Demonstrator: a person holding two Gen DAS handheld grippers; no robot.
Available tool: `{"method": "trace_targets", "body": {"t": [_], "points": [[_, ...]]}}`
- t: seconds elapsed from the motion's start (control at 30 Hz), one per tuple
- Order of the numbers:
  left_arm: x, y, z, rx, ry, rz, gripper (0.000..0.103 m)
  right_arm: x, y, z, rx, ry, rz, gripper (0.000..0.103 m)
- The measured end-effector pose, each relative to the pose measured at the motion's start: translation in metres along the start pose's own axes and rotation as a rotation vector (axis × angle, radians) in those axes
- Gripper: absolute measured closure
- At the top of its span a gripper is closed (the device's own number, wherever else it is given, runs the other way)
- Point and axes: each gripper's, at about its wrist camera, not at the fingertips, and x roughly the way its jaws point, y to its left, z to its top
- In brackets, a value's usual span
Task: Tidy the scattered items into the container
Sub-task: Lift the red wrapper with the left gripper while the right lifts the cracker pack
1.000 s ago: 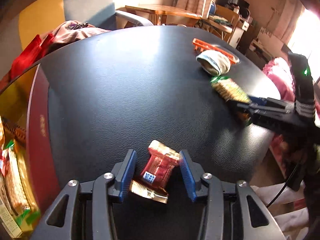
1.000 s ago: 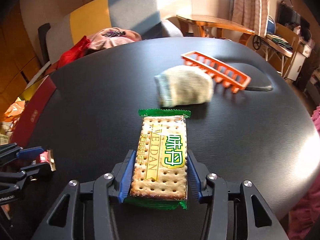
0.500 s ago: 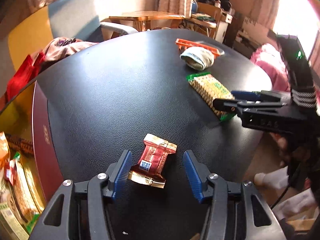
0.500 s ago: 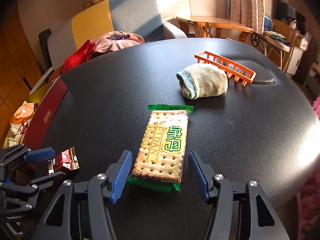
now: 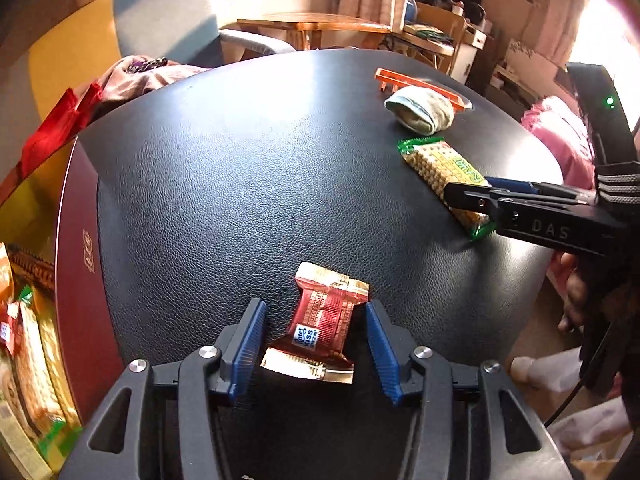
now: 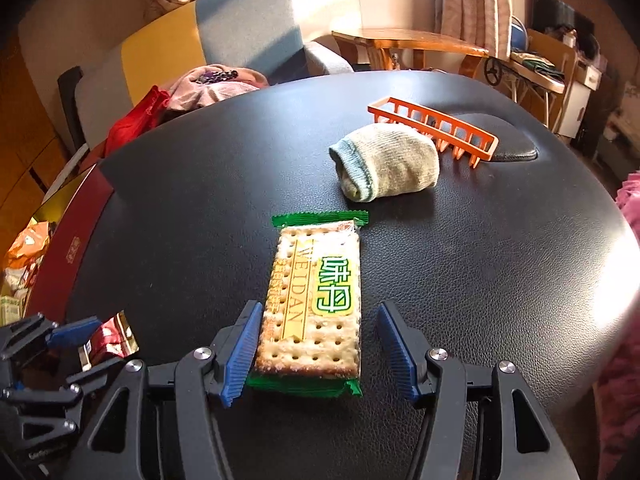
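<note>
Straddling left: left gripper [image 5: 314, 344] jaws apart around red candy wrapper [image 5: 324, 322], which lies on the table [image 5: 240, 184].
Container: red box [image 5: 76, 280] at far left.
Straddling right: right gripper [image 6: 320, 350] jaws apart around cracker pack [image 6: 316, 300], flat on the table.
Risk: slick foil could squirt out on closing; squeezing could crack biscuits.

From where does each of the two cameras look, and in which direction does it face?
Left wrist: on the left gripper, looking across the black leather table; its open blue fingers flank the red snack packet; the right gripper shows at right.
Right wrist: on the right gripper, open around the green cracker packet, facing the rolled grey sock and orange plastic rack.
Shared: both packets, sock, rack.
</note>
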Motion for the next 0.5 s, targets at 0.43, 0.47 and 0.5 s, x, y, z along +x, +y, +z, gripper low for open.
{"method": "trace_targets", "body": {"t": [0.43, 0.47, 0.5], "points": [[-0.006, 0.007, -0.003, -0.055, -0.015, 0.005, 0.067, -0.002, 0.017, -0.008, -0.086, 0.0, -0.058, 0.055], [-0.006, 0.006, -0.004, -0.053, -0.015, 0.01, 0.069, -0.002, 0.017, -0.009, -0.084, 0.001, -0.055, 0.055], [-0.007, 0.006, -0.005, -0.052, -0.015, 0.015, 0.07, -0.002, 0.017, -0.009, -0.081, 0.001, -0.054, 0.055]]}}
